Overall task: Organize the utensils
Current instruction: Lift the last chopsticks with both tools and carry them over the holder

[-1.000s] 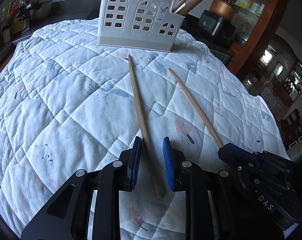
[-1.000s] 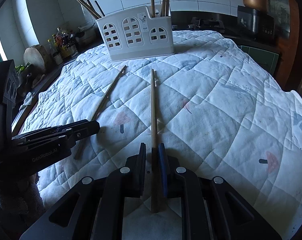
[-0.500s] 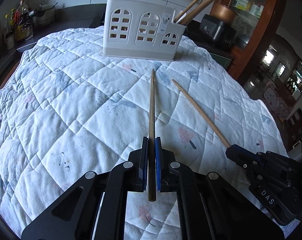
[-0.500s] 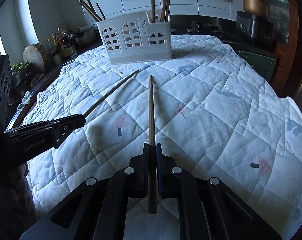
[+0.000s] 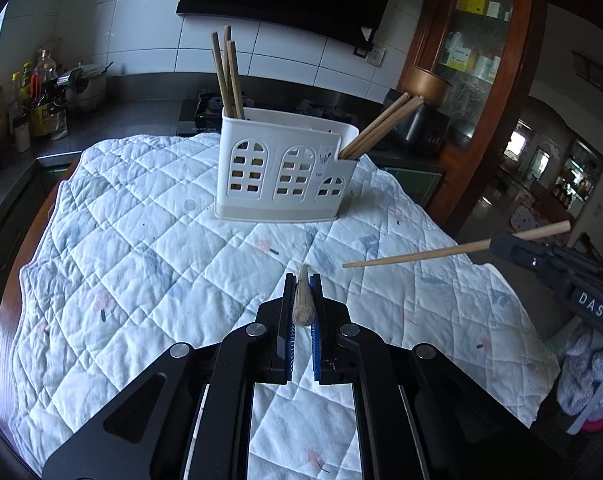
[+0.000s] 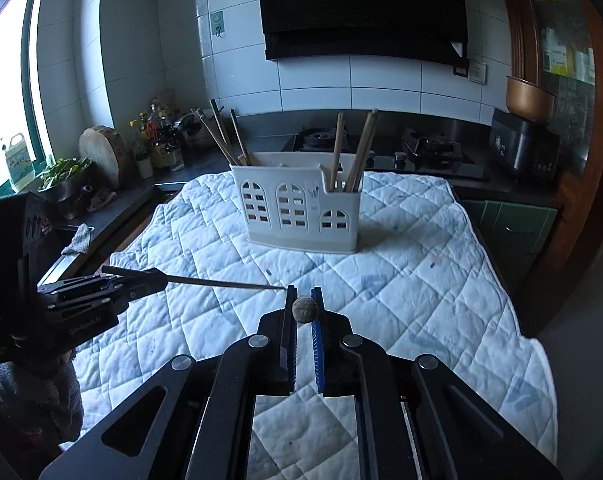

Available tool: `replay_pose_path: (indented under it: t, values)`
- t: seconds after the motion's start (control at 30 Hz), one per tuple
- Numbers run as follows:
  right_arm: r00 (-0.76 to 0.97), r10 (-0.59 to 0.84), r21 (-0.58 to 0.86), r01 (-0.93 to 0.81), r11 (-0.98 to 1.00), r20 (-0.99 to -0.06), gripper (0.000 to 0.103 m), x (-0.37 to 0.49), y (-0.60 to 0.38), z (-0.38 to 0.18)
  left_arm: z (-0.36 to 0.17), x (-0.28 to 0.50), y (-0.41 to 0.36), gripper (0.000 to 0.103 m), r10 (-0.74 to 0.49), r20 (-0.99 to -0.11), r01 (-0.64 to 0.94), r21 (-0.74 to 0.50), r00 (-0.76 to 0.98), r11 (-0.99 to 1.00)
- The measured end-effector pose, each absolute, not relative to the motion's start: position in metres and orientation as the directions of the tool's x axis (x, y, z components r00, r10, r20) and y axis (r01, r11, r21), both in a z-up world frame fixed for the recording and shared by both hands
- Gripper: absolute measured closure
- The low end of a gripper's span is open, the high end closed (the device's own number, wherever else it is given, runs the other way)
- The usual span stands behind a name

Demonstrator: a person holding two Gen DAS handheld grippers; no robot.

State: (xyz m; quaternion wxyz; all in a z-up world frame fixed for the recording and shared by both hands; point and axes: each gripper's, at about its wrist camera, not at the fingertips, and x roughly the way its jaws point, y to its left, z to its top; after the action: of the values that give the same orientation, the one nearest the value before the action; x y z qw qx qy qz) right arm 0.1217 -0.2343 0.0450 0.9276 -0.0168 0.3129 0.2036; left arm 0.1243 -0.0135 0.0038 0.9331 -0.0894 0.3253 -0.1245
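My left gripper (image 5: 302, 284) is shut on a wooden chopstick (image 5: 303, 304), seen end-on, lifted above the quilt. My right gripper (image 6: 304, 294) is shut on a second chopstick (image 6: 304, 309), also seen end-on. Each gripper shows in the other's view: the right one (image 5: 501, 245) holds its chopstick (image 5: 413, 256) level, pointing left; the left one (image 6: 157, 278) holds its chopstick (image 6: 225, 283) level, pointing right. The white utensil holder (image 5: 285, 168) stands at the quilt's far side, with chopsticks in its left compartment (image 5: 226, 76) and its right compartment (image 5: 381, 126). It also shows in the right wrist view (image 6: 301, 204).
A white quilted cloth (image 5: 149, 264) covers the table. A dark counter (image 6: 421, 152) with a stove and a rice cooker (image 6: 525, 140) runs behind. Bottles (image 6: 157, 136) and a cutting board (image 6: 101, 156) stand at the left. A wooden cabinet (image 5: 473, 80) is at the right.
Both grippers have lifted their chopsticks off the quilt and tilted up; the left one closed on its chopstick a second ago. The holder now sits lower and more central in both views.
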Motion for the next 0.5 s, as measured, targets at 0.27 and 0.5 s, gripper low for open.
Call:
replay_pose_path:
  t: [0.27, 0.5]
  values:
    - [0.699, 0.412, 0.072, -0.461, 0.885, -0.585, 0.096, 0.164, -0.230, 0.115, 0.043, 0.156, -0.006, 0.098, -0.321, -0.559, 0.223, -0.238, 0.764, 0.945]
    - [0.712, 0.391, 0.029, -0.463, 0.886, -0.583, 0.096, 0.201, -0.227, 0.164, 0.092, 0.181, -0.004, 0.098, -0.318, -0.514, 0.251, -0.198, 0.797, 0.948]
